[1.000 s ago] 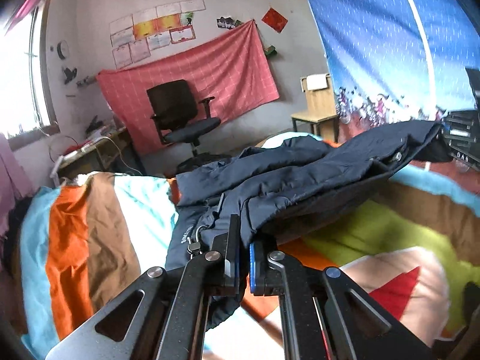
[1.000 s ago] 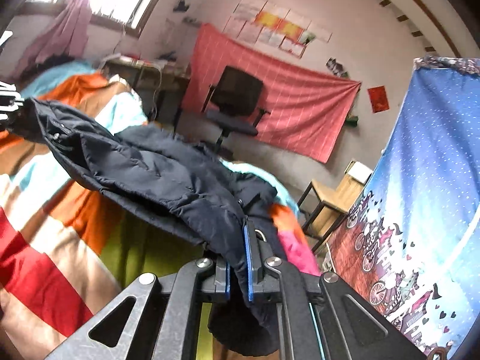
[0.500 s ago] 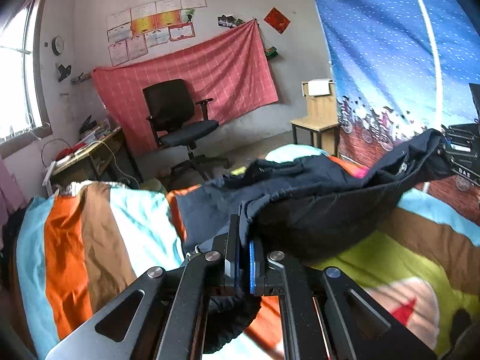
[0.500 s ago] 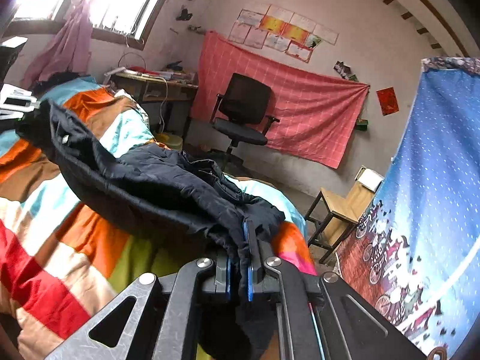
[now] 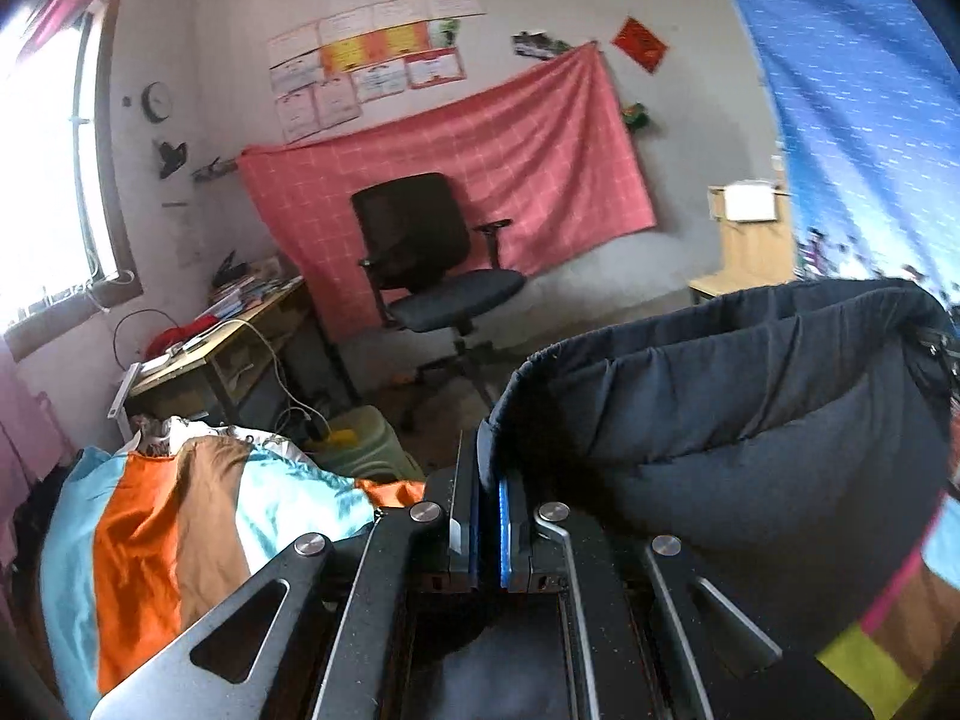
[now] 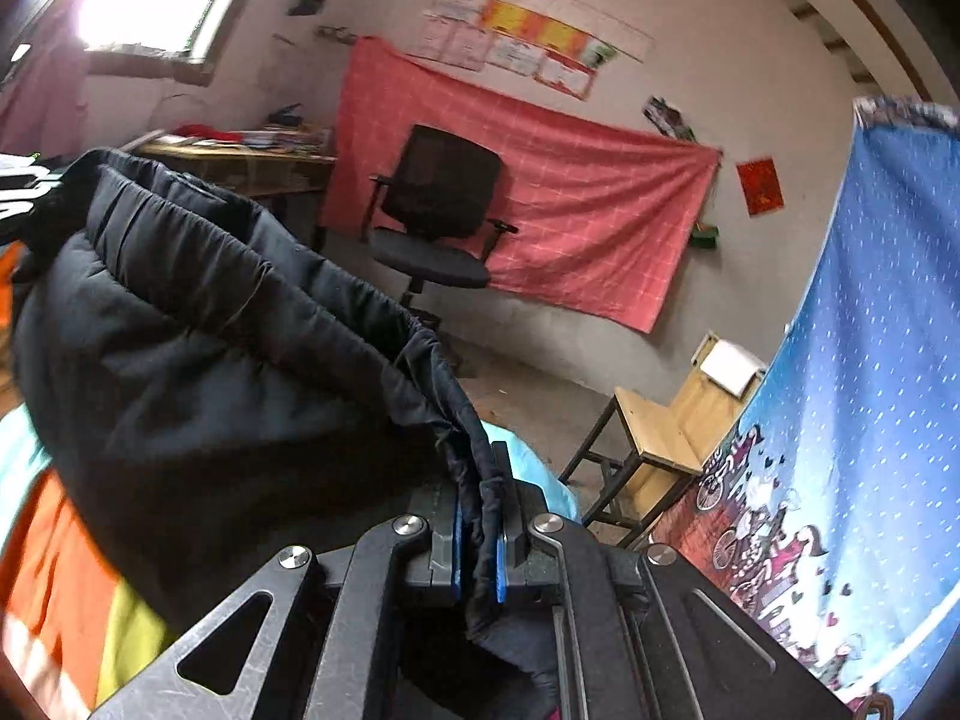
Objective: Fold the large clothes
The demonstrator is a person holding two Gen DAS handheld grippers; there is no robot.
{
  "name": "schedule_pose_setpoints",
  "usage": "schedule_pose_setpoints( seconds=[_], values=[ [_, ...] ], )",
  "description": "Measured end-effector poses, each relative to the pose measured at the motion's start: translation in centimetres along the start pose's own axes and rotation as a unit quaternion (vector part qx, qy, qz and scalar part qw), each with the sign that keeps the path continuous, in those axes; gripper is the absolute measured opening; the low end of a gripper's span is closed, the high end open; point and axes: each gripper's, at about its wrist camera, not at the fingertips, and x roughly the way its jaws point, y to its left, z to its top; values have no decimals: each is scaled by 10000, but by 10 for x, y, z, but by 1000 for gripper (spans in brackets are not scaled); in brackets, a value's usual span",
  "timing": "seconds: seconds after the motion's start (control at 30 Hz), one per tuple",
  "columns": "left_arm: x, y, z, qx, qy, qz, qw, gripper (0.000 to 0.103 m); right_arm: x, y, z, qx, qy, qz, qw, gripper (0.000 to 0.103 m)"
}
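A large dark navy padded jacket point(image 5: 738, 420) hangs in the air between my two grippers, above the striped bedspread point(image 5: 156, 540). My left gripper point(image 5: 489, 480) is shut on one edge of the jacket, which stretches away to the right. In the right wrist view my right gripper point(image 6: 480, 516) is shut on the jacket's gathered hem point(image 6: 474, 456), and the jacket point(image 6: 210, 348) sags in a deep fold to the left toward the other gripper. The lower part of the jacket is hidden below both gripper bodies.
The bed with its orange, brown, blue and green cover point(image 6: 60, 588) lies below. A black office chair point(image 5: 432, 276) stands before a pink wall cloth point(image 5: 456, 174). A cluttered desk point(image 5: 222, 336) is left, a wooden chair point(image 6: 654, 432) and a blue curtain point(image 6: 870, 360) right.
Both grippers have risen, lifting the jacket off the bed. It now hangs taut between them instead of lying draped on the cover.
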Motion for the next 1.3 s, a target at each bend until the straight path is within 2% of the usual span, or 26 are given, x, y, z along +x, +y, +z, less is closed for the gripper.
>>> schedule_pose_setpoints(
  seconds=[0.13,0.33,0.47,0.73,0.8,0.87,0.9,0.93,0.97,1.0,1.03,1.13,1.2,1.3],
  values=[
    [52,6,4,-136,146,206,9996,3,50,3,4,204,51,-127,9997,7],
    [126,15,-1,-331,857,296,9953,3,122,10,11,411,307,-109,9986,7],
    [162,7,-12,-52,1205,405,9919,3,159,13,3,463,652,-50,9968,8],
    [186,1,-26,-202,1425,337,9890,4,193,21,-19,625,874,-38,9942,12],
    [180,7,-29,-509,1263,253,9904,5,194,20,-19,757,880,8,9932,12],
    [171,12,-27,-709,1059,166,9917,16,192,15,-18,961,837,80,9918,14],
    [165,13,-25,-757,965,139,9924,21,190,12,-18,1058,782,146,9912,20],
    [158,15,-24,-807,834,121,9932,38,188,12,-17,1107,735,189,9910,27],
    [151,18,-21,-855,714,118,9937,58,184,10,-16,1176,620,251,9908,48],
    [143,20,-19,-899,557,123,9943,63,177,8,-15,1240,474,270,9908,70],
    [136,21,-16,-928,424,121,9947,65,173,7,-14,1271,368,275,9908,74],
    [120,27,-9,-970,315,102,9947,65,157,8,-6,1270,93,348,9912,75],
    [106,30,-10,-986,258,-71,9948,66,146,7,-4,1316,36,495,9901,78],
    [82,29,-25,-950,254,-315,9947,77,124,9,-10,1266,-84,884,9880,88]
  ],
)
